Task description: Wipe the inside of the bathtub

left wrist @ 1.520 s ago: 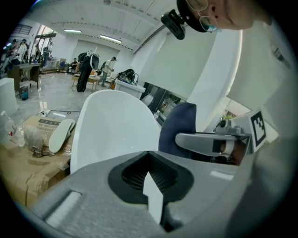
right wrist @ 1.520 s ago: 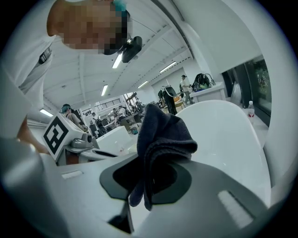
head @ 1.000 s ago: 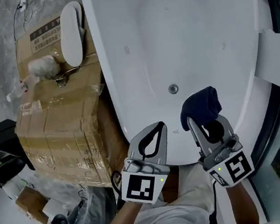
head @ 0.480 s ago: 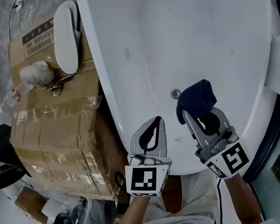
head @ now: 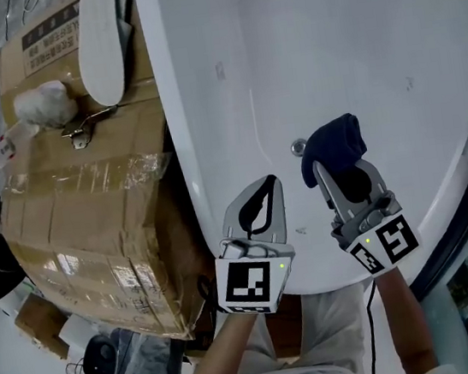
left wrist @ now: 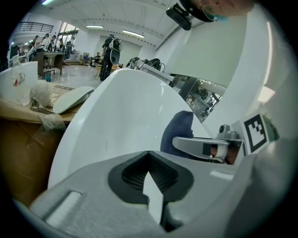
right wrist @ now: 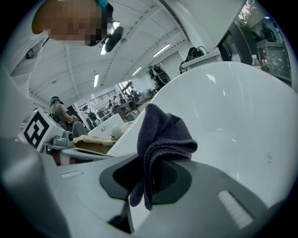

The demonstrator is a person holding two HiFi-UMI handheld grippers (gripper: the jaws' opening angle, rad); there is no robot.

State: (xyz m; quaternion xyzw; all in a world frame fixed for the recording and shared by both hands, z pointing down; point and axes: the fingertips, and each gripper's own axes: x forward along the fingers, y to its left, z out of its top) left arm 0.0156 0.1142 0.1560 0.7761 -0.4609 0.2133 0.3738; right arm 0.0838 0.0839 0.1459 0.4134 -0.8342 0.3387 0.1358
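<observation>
Our right gripper (head: 344, 180) pinched a soft dark cloth (head: 333, 149), bunched beyond its tips above the smooth white bathtub (head: 326, 39). Our left gripper (head: 270, 187) sat closed.

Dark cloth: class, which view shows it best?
Right gripper view: the dark cloth sits close, folds clear, clamped in the right tool. Head view shows it small; left gripper view, only a part.

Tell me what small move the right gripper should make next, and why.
Probably lower the right gripper so its dark cloth presses onto the bathtub beside the drain: the cloth is clamped and bunched, seemingly off the white surface.
</observation>
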